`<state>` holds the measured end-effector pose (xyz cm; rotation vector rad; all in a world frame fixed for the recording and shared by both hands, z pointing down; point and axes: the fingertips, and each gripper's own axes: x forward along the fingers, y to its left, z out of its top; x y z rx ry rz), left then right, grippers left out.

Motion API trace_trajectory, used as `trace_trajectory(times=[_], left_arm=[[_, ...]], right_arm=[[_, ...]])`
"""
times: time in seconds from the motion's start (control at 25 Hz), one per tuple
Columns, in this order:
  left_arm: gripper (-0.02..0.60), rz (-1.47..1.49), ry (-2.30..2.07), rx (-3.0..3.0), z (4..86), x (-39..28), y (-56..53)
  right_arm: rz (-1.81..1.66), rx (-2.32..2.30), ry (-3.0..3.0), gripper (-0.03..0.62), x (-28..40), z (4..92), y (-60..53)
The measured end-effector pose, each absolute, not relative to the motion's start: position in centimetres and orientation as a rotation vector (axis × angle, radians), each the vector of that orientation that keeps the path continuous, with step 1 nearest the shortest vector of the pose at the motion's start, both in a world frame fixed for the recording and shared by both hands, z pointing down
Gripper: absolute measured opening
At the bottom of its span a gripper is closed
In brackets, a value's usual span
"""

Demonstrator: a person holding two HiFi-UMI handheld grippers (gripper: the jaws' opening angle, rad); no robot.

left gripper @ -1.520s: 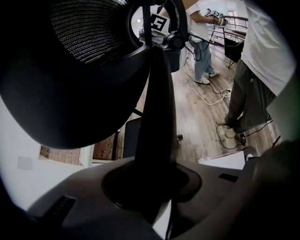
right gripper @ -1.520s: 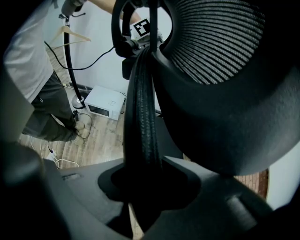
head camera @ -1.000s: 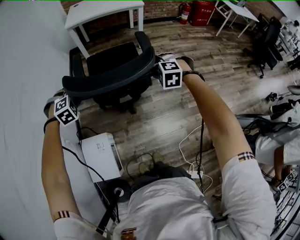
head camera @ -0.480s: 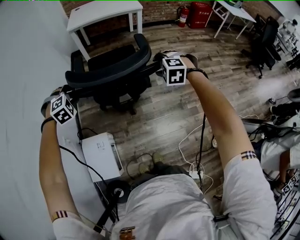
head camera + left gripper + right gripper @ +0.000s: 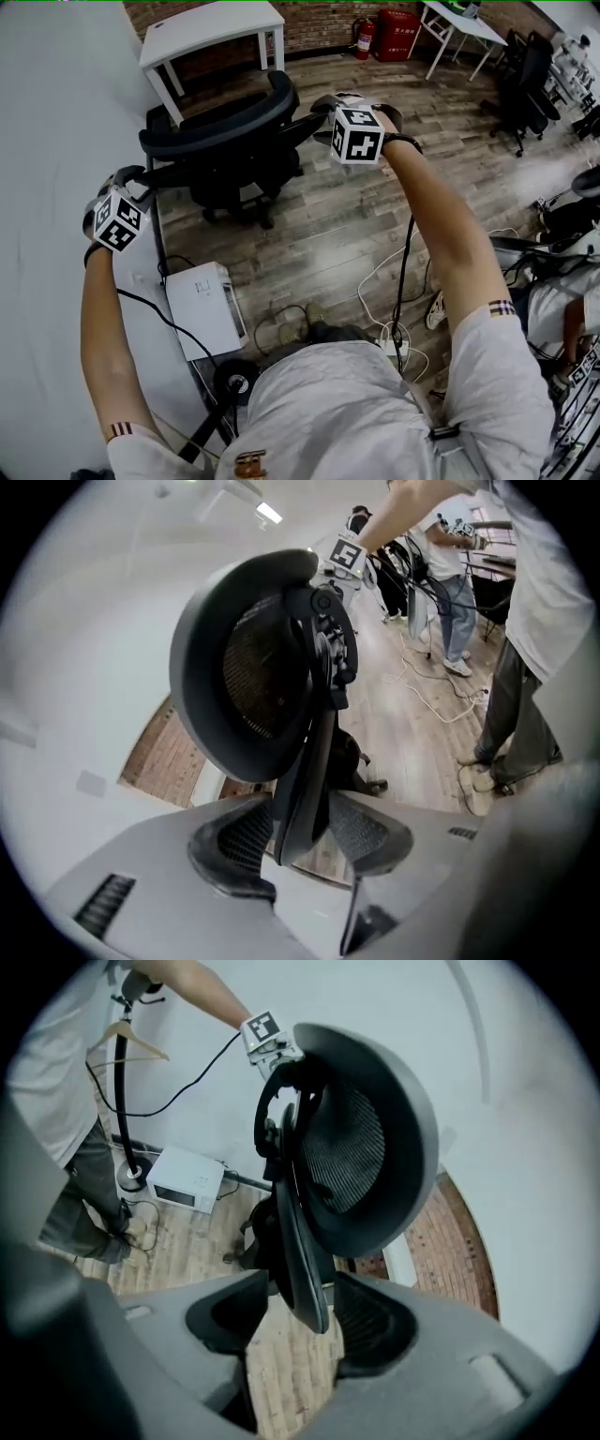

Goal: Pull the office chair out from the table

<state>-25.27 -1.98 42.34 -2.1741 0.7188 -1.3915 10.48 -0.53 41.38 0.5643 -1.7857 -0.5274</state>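
The black mesh-backed office chair (image 5: 225, 131) stands on the wooden floor in front of a white table (image 5: 211, 21). My left gripper (image 5: 131, 176) is at the left end of its curved back rim and my right gripper (image 5: 323, 105) at the right end. In the left gripper view the chair (image 5: 253, 677) has its rim's edge running between the jaws of the left gripper (image 5: 300, 832), with floor showing beside it. In the right gripper view the chair (image 5: 366, 1147) ends between the jaws of the right gripper (image 5: 295, 1321), with a gap on the left. Both stand open around the rim.
A white box-like machine (image 5: 202, 305) and a round stand base (image 5: 234, 380) sit on the floor by the white wall at left. Cables (image 5: 394, 281) trail near my feet. A fire extinguisher (image 5: 366, 36), a second chair (image 5: 530, 80) and another person (image 5: 562, 300) are at the right.
Both grippers have lifted and their hold on the chair's back rim has loosened. In the head view the chair now sits a little further up the picture.
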Motion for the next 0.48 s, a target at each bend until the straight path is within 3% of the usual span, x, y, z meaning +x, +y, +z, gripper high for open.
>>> trace_trajectory(times=[0.48], left_arm=[[0.184,-0.866,1.006,-2.506,39.5,-21.7,3.6]], right_arm=[[-0.44,0.815,-2.072,0.195,6.6,38.4,5.7]])
